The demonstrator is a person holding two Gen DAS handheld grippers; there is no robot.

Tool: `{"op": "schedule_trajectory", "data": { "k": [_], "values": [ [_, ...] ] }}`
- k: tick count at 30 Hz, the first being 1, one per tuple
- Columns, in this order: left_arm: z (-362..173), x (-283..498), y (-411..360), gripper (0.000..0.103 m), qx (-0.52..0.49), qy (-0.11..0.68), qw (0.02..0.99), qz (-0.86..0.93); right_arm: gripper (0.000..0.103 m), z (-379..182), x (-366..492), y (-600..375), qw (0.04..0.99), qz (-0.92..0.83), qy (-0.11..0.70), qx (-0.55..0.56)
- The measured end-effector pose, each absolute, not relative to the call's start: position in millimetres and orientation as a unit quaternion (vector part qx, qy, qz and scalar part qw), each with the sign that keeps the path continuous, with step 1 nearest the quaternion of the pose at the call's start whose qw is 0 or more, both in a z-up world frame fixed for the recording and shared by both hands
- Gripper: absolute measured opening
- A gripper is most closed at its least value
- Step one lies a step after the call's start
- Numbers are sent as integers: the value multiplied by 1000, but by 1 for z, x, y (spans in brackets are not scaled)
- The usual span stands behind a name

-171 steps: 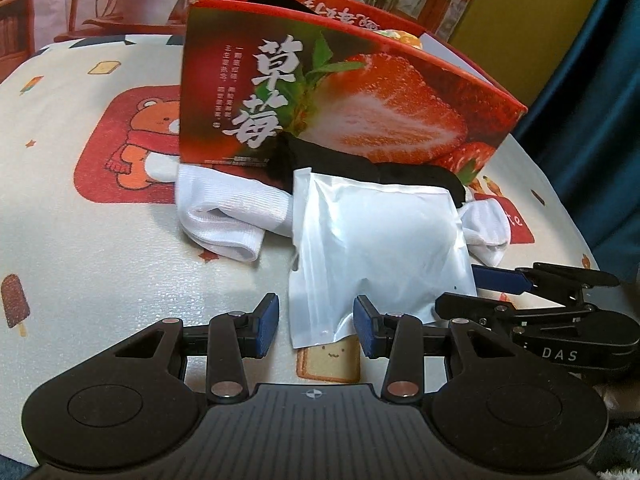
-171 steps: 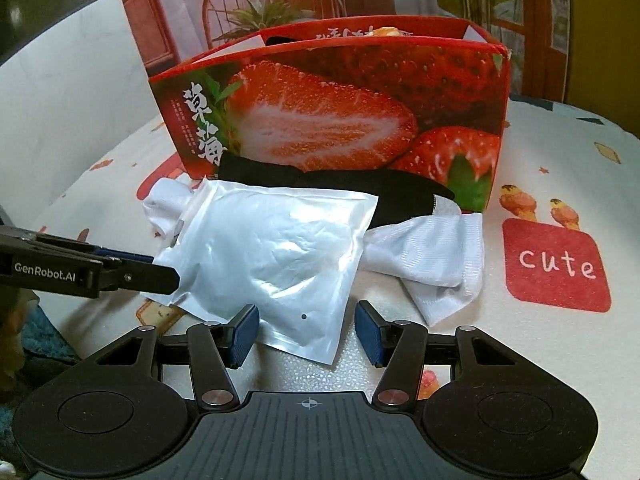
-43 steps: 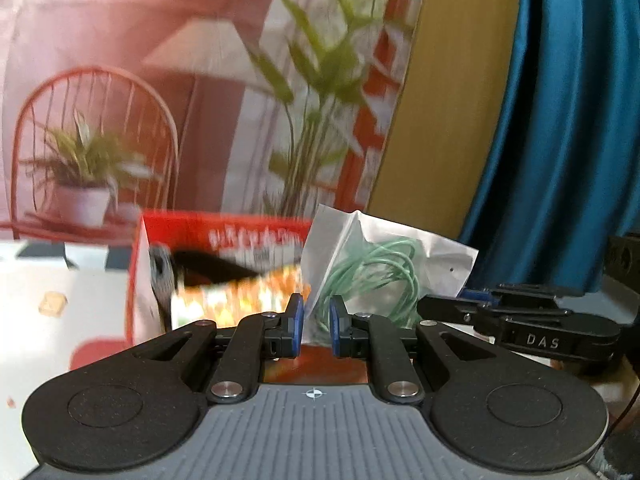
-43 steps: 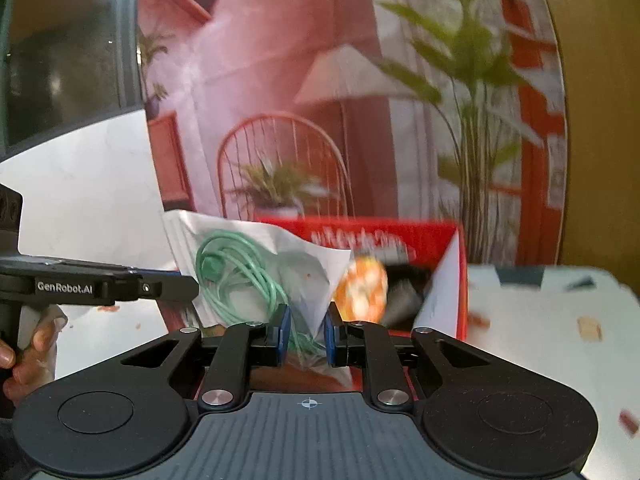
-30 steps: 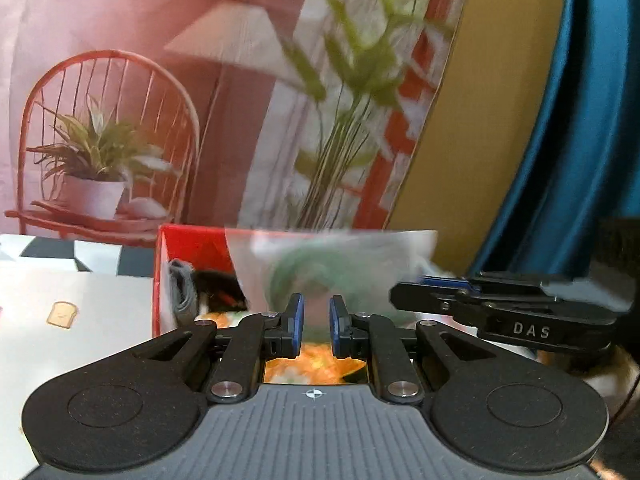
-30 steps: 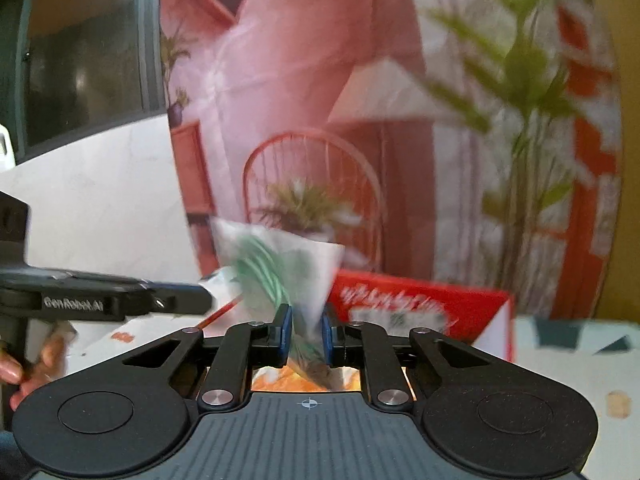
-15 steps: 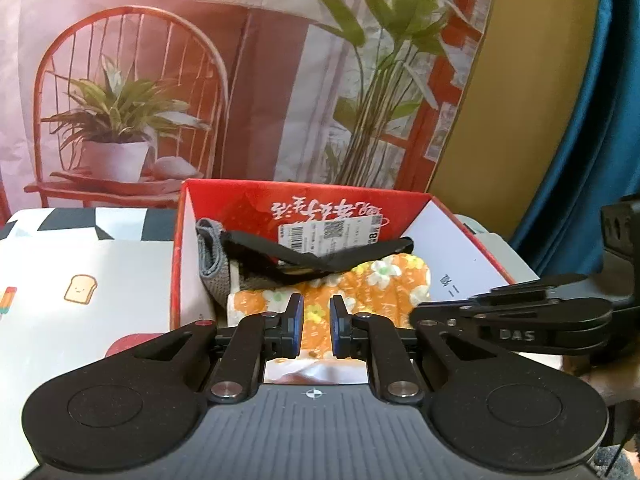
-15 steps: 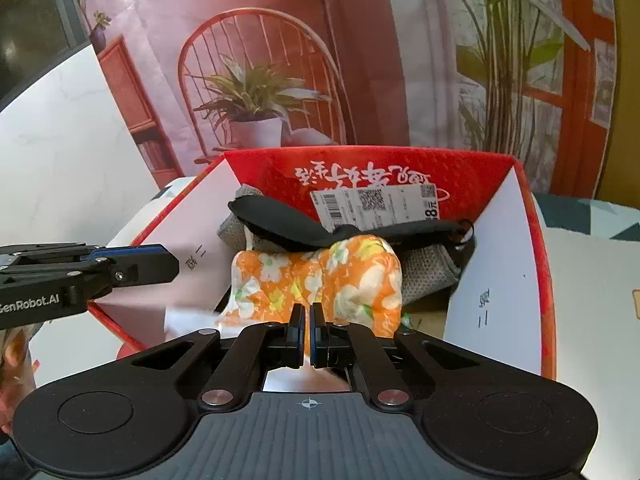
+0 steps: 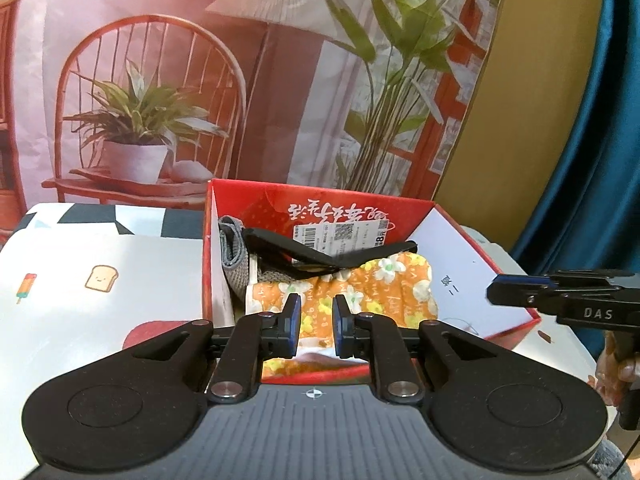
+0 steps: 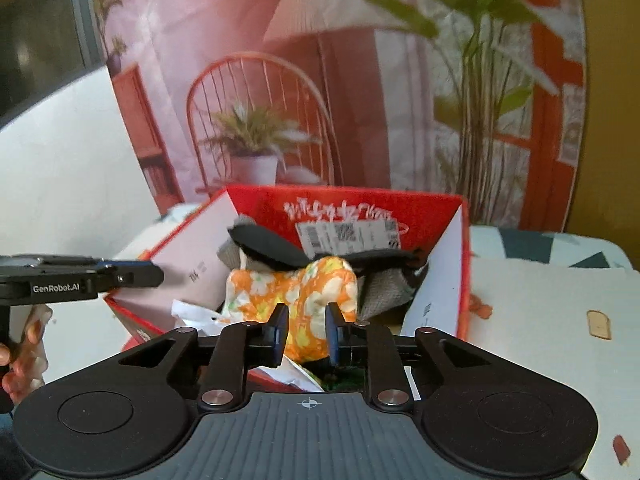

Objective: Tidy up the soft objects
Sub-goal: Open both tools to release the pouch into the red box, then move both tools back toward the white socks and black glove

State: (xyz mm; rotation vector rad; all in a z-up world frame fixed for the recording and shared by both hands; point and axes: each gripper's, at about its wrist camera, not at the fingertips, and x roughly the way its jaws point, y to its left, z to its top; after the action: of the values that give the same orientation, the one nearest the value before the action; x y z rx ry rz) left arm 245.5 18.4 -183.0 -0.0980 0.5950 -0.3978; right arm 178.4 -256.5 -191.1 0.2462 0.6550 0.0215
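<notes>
A red strawberry box (image 9: 424,204) (image 10: 420,204) stands open on the table. Inside lie an orange flowered cloth (image 9: 384,284) (image 10: 308,284), a black strap (image 9: 320,254) (image 10: 276,250) and a grey knit piece (image 9: 236,252) (image 10: 384,288). A crumpled white plastic pouch (image 10: 196,312) lies at the box's near wall. My left gripper (image 9: 314,322) is slightly open and empty above the box's near edge. My right gripper (image 10: 303,332) is slightly open and empty above the near edge too. Each gripper also shows from the side in the other's view (image 9: 560,292) (image 10: 80,276).
The table (image 9: 100,304) has a cartoon-print cloth with toast and ice-lolly pictures. A printed backdrop with a chair, a plant and a lamp (image 9: 240,80) stands behind. A blue curtain (image 9: 600,140) hangs at the right.
Both grippers carried the white pouch with the green cable up and over the box, then let go. Their jaws have opened a little and both have drawn back slightly.
</notes>
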Motion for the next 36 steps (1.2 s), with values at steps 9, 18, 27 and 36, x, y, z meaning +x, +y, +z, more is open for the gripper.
{"op": "schedule_trajectory", "data": {
  "k": [9, 18, 27, 36],
  "values": [
    [-193, 198, 36, 33, -52, 291, 940, -172, 24, -187, 112, -248, 963, -13, 240, 120],
    [-229, 182, 41, 52, -59, 332, 930, -145, 29, -215, 77, -240, 959, -33, 251, 128],
    [-266, 184, 43, 57, -62, 375, 917, -118, 44, -273, 62, -239, 932, -67, 325, 144],
    [-282, 183, 42, 58, -73, 396, 909, -111, 48, -304, 62, -238, 913, -93, 363, 159]
  ]
}}
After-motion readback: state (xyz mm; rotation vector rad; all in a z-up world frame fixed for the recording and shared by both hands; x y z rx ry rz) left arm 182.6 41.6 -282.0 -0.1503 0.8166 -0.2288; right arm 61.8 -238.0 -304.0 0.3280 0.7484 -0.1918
